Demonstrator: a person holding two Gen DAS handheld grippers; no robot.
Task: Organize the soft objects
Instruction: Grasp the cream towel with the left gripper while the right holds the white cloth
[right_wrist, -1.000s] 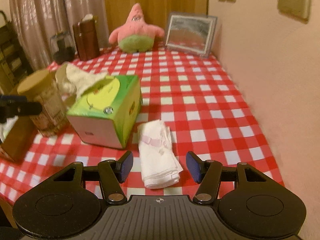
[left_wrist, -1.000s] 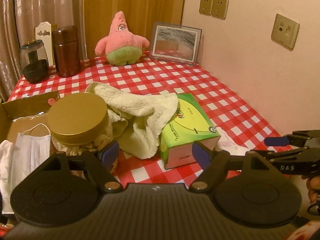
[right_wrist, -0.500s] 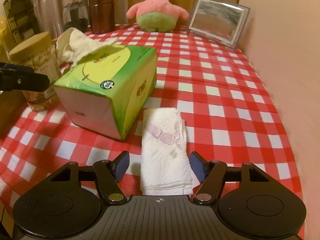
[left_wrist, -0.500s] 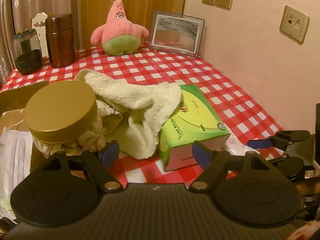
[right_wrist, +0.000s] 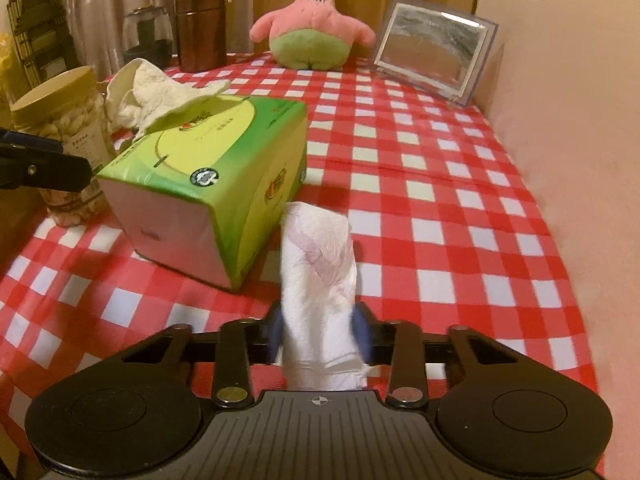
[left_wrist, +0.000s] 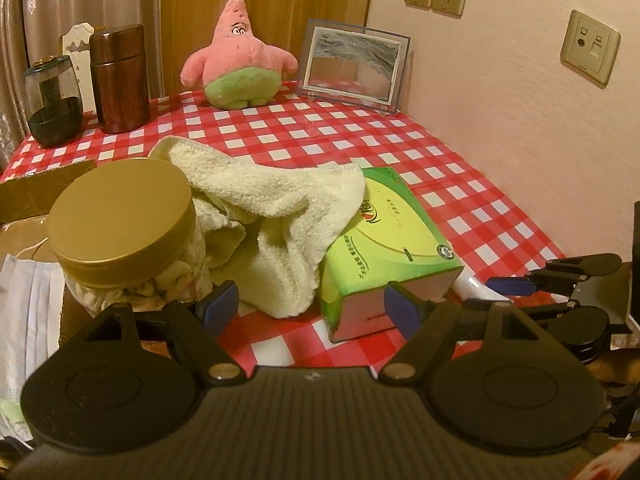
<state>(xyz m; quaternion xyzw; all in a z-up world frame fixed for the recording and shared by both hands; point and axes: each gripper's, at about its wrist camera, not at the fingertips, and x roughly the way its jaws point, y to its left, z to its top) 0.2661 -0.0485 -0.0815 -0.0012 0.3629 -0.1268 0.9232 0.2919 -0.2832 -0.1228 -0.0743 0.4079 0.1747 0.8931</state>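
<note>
My right gripper (right_wrist: 320, 328) has its jaws closing on a folded white cloth (right_wrist: 320, 256); both blue pads press its near end and the cloth bulges up between them. It lies on the checked tablecloth (right_wrist: 440, 200) beside a green tissue box (right_wrist: 224, 160). My left gripper (left_wrist: 310, 304) is open, nothing between its fingers, just in front of the tissue box (left_wrist: 392, 240) and a cream towel (left_wrist: 280, 208) draped against it. A pink starfish plush (left_wrist: 238, 60) sits upright at the back of the table.
A gold-lidded jar (left_wrist: 120, 208) stands left of the towel, beside a cardboard box (left_wrist: 36, 192) and a face mask (left_wrist: 28, 320). A brown canister (left_wrist: 120, 80), dark glass jar (left_wrist: 54, 108) and picture frame (left_wrist: 354, 64) line the back. The wall runs along the right.
My right gripper came down and forward over the folded white cloth, then its jaws narrowed onto it, bunching it. The left gripper sank slightly and stayed open.
</note>
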